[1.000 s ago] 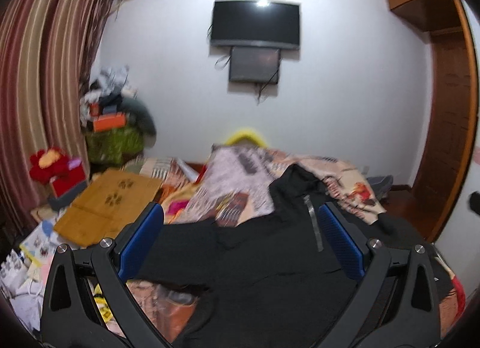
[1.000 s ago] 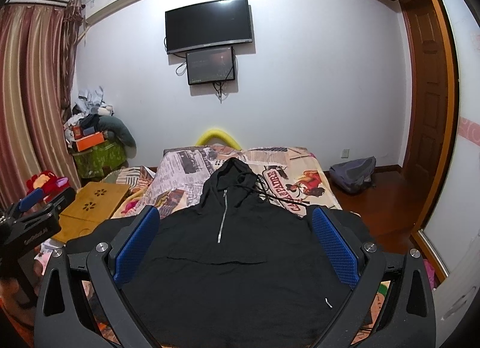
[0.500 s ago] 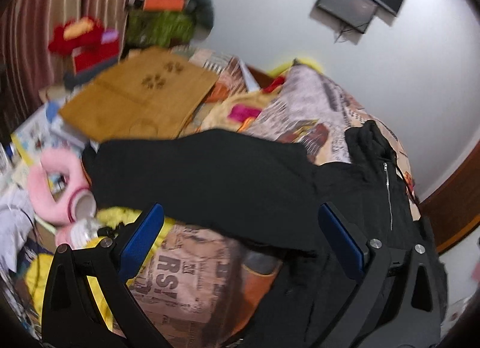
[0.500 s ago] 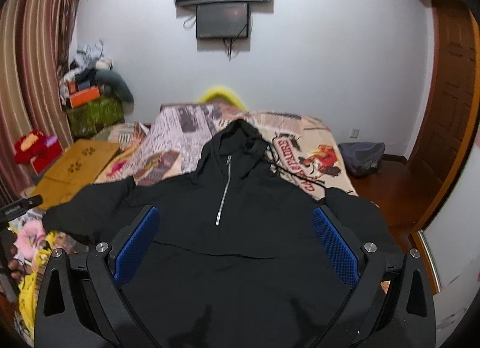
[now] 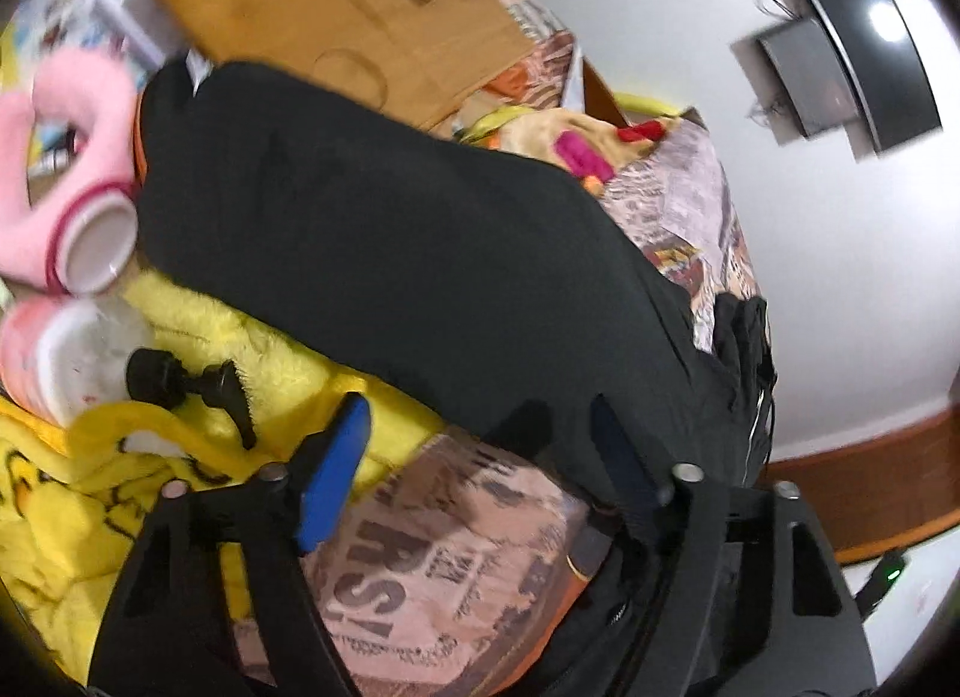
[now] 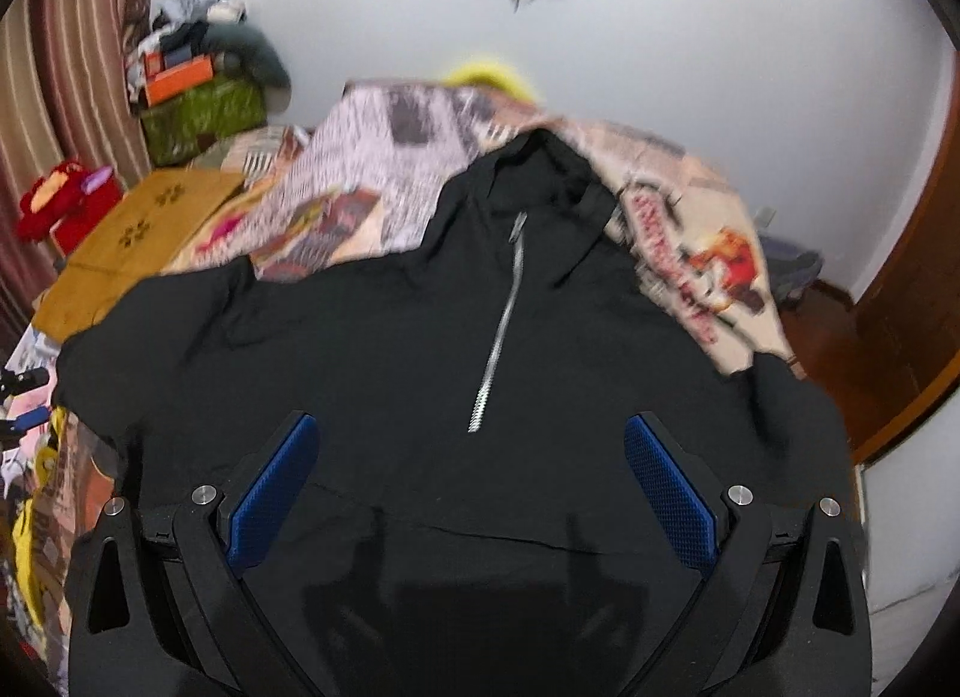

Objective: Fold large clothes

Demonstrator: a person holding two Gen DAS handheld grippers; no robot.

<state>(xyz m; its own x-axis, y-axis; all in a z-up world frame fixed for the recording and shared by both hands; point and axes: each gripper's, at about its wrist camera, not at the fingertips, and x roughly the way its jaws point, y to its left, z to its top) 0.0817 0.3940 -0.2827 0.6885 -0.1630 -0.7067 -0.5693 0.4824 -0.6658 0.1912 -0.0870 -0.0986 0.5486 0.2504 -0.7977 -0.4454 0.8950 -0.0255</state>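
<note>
Left gripper (image 5: 480,439) jaws apart, I see black hoodie sleeve (image 5: 384,241) at 12 o'clock; right gripper (image 6: 474,457) spread over black zip-neck fabric hoodie (image 6: 420,349).

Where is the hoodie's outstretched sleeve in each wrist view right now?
Left wrist: sleeve fills the centre, running from upper left toward the gripper.
Right wrist: sleeve lies at the left edge, cuff pointing left.
Shared landmark: wooden board beyond the sleeve.

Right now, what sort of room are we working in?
Most likely a lived-in bedroom: the black zip hoodie lies spread on a bed with a newspaper-print cover, a dark wall-mounted screen faces it, and striped curtains hang alongside.
</note>
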